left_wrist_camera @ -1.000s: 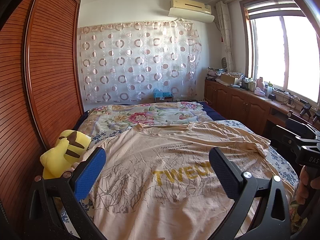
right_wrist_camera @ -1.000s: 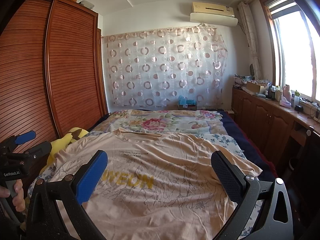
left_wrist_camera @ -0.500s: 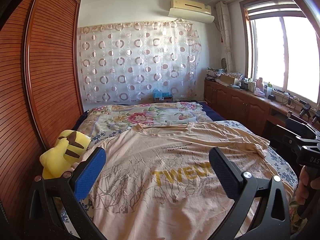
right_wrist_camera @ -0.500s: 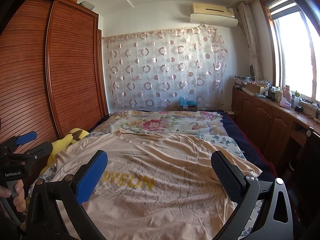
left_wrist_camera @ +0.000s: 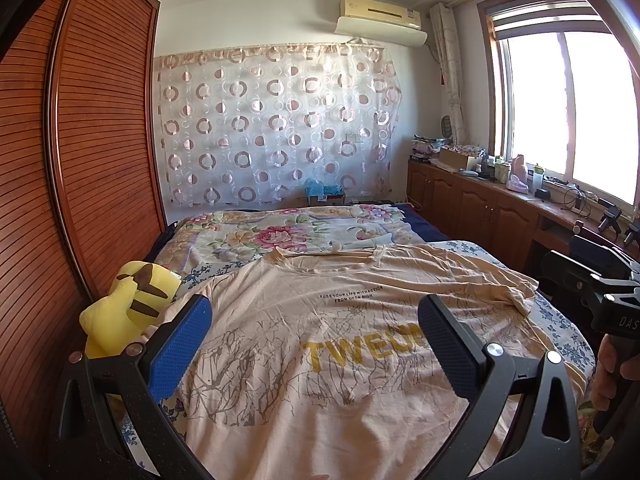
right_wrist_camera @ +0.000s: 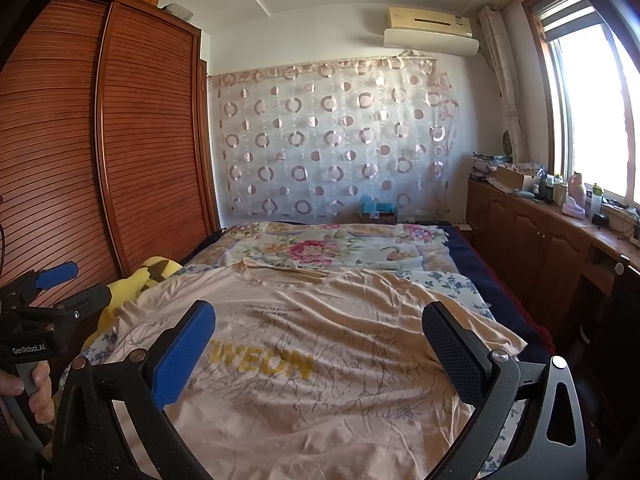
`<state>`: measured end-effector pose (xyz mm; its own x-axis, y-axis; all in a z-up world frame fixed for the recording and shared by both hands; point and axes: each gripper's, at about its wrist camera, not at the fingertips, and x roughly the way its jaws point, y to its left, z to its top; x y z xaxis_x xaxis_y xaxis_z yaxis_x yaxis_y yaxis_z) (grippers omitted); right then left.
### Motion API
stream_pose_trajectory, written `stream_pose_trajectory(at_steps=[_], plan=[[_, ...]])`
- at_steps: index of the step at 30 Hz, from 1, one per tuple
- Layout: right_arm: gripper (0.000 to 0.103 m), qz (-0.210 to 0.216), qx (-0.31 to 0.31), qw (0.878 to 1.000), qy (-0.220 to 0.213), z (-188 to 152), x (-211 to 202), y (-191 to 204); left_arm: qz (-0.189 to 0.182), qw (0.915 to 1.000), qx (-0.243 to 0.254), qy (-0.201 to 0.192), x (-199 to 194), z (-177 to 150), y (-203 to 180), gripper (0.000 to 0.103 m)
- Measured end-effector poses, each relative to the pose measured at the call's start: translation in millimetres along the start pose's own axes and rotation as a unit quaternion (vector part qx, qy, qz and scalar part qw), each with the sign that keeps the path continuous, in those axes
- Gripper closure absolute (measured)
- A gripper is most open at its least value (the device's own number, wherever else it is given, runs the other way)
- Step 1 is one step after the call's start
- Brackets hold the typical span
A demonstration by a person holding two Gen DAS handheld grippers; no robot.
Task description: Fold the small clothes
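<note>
Strong daylight enters from the window (left_wrist_camera: 580, 120) at right and is overexposed; the room is sharp, with fisheye bending at edges.

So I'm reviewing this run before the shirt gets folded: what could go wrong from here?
The T-shirt lies wrinkled, its right sleeve bunched, so creases may be folded in. The yellow plush toy sits against the shirt's left edge and could snag or get dragged. Both the left gripper and the right gripper are open above it; pinching might also catch the floral bedsheet.
</note>
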<state>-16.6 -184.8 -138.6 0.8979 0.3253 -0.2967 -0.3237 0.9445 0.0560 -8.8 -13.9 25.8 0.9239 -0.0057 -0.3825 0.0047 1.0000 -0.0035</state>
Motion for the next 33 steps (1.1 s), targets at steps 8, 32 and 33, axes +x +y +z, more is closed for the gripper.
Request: stream_pose_trajectory(at_steps=[8,32,33], plan=[[0.0,0.011,-0.002,1.0,0.004,-4.2,4.0,-0.9,0.001,0.9999,-0.005,0.011,5.1,-1.9,0.9,0.0],[0.013,0.096,-0.032,0.989,0.108,-16.5,74.5,-6.4,0.049,0.9926,-0.03,0.107,67.9,-58.8,109.3,0.0],[0.013,0.099,-0.035,0.988,0.115,-17.6,77.2,-5.3,0.047,0.992,-0.032,0.112,69.3,-60.6,115.5,0.0]])
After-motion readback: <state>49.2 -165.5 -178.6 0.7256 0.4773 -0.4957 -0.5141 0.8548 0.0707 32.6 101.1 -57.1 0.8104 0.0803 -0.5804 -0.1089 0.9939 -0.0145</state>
